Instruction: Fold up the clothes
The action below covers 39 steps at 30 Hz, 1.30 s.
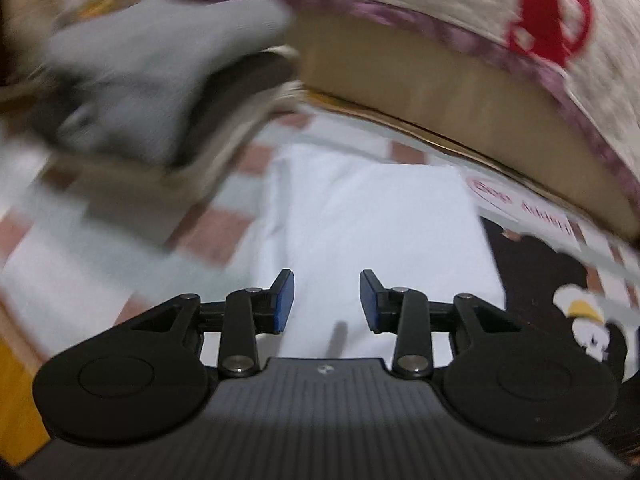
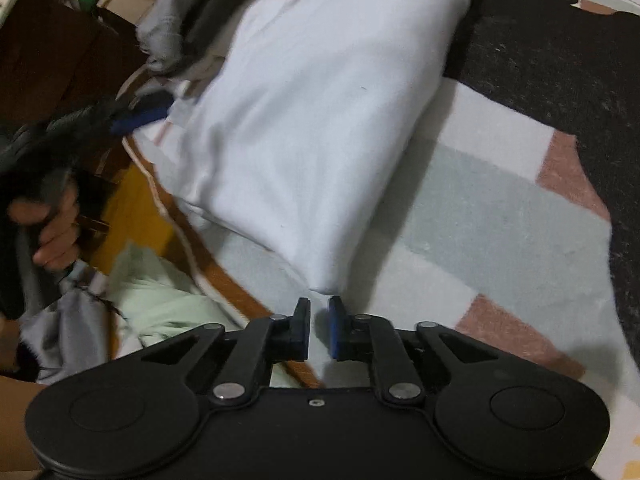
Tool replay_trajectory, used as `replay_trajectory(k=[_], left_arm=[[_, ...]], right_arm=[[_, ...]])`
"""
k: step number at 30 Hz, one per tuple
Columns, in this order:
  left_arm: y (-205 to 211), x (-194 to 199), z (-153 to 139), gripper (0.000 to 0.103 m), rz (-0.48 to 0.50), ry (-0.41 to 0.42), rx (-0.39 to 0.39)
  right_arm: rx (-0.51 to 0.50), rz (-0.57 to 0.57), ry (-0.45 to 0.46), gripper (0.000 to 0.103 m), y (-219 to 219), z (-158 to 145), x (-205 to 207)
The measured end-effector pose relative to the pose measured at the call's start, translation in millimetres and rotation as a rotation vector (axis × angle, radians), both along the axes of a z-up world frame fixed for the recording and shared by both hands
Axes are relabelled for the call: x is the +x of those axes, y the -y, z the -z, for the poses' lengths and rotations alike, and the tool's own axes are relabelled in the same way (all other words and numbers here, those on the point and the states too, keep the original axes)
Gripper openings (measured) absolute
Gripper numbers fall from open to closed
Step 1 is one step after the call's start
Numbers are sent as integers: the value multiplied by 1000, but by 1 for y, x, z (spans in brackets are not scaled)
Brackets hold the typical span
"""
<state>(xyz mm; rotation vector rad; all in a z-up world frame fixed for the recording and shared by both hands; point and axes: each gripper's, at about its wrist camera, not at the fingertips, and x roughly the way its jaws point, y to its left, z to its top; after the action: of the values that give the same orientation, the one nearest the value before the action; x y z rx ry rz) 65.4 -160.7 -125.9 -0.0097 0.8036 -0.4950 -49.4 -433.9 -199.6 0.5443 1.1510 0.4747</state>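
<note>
A folded white garment [image 2: 312, 120] lies on a checked rug [image 2: 460, 200]. My right gripper [image 2: 319, 306] is shut on the garment's near corner, and white cloth fills the narrow gap between its pads. In the left wrist view the same white garment [image 1: 380, 220] lies flat below my left gripper [image 1: 327, 280], which hangs open above it with nothing between its blue pads. The right wrist view shows the left gripper's blue finger [image 2: 140, 116] at the garment's far left side, held by a person's hand [image 2: 56, 232].
A blurred heap of grey clothes [image 1: 152, 92] sits at the rug's far left, beside the white garment. A bed edge with a red-printed cover [image 1: 552, 12] runs across the back. A black rug patch [image 2: 560, 60] lies right. Pale green cloth [image 2: 160, 300] and grey cloth [image 2: 68, 332] lie off the rug's edge.
</note>
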Motion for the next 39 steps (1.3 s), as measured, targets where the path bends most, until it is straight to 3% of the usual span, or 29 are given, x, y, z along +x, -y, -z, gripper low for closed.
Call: replay_trajectory(k=[2, 5, 7, 10, 13, 16, 18, 22, 23, 25, 29, 31, 32, 33, 35, 39], left_arm=[[29, 18, 12, 35, 68, 1, 59], [58, 45, 44, 35, 87, -9, 225], [58, 52, 53, 41, 87, 13, 239], [50, 49, 41, 40, 49, -14, 140], [56, 32, 28, 41, 117, -6, 52], [70, 16, 34, 42, 206, -37, 53], [72, 16, 47, 42, 188, -63, 72], [47, 35, 69, 38, 121, -159, -119], [41, 39, 72, 32, 120, -175, -148], [37, 44, 77, 23, 121, -193, -146], [26, 53, 81, 22, 114, -261, -197], [24, 58, 82, 18, 97, -285, -214], [23, 58, 82, 18, 93, -287, -215], [23, 57, 82, 18, 96, -283, -215], [23, 54, 83, 18, 105, -269, -212], [23, 53, 81, 18, 116, -252, -199]], right_arm=[[28, 30, 35, 25, 10, -10, -2], [53, 125, 88, 39, 30, -21, -5], [78, 201, 103, 44, 48, -25, -7], [119, 315, 108, 45, 75, -28, -8], [108, 417, 122, 53, 99, -36, 9], [79, 446, 142, 61, 111, -44, 47], [63, 435, 152, 61, 116, -41, 77], [167, 440, 75, 61, 112, -10, 133], [208, 459, 54, 61, 111, -1, 137], [245, 485, 37, 61, 105, 13, 140], [254, 534, 73, 62, 94, 26, 153], [218, 560, 121, 56, 95, 24, 165], [183, 567, 151, 34, 96, 20, 171], [152, 566, 182, 22, 98, 15, 175], [91, 563, 246, 13, 101, 5, 183], [-45, 516, 366, 10, 101, -17, 191]])
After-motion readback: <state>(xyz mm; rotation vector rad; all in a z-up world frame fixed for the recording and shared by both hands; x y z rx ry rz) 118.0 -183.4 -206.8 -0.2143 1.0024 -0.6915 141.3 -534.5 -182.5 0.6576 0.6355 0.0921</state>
